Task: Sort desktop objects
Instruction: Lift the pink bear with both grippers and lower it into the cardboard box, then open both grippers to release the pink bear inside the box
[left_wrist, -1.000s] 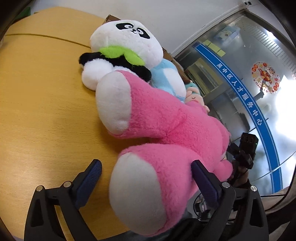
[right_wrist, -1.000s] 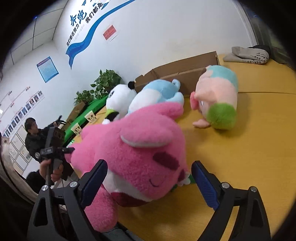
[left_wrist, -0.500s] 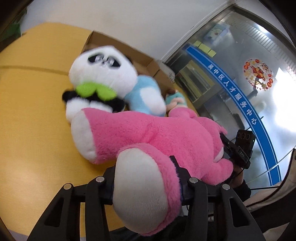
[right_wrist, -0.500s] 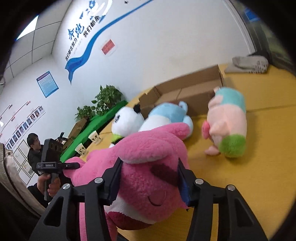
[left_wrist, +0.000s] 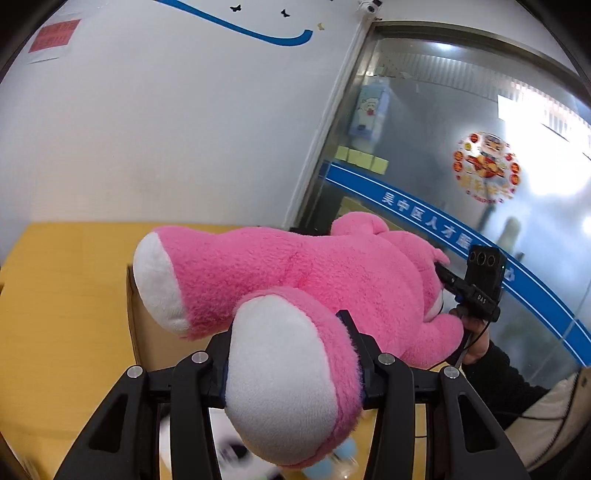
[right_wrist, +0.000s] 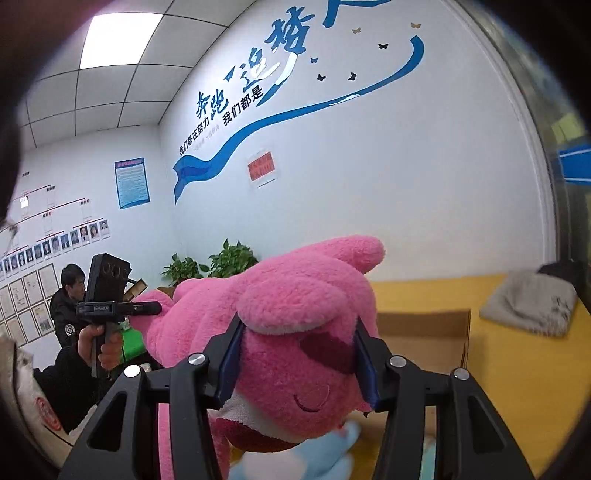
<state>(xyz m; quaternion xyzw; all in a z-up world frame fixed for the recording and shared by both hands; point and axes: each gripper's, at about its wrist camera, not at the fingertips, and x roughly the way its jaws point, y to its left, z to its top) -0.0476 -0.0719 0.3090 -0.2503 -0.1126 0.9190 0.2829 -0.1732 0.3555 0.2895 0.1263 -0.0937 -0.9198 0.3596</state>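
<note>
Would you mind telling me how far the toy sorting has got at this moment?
Nothing looks sorted yet. In hand: the pink plush bear is held up, left gripper clamped on a foot, right gripper on its head, near the open cardboard box. Left: the panda and blue plush sit below, outside the box.

Plush bear (left_wrist: 314, 280) above cardboard box (left_wrist: 147, 332)

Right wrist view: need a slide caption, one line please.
Right claw shut on the pink plush bear by its head, held above the cardboard box.
</note>
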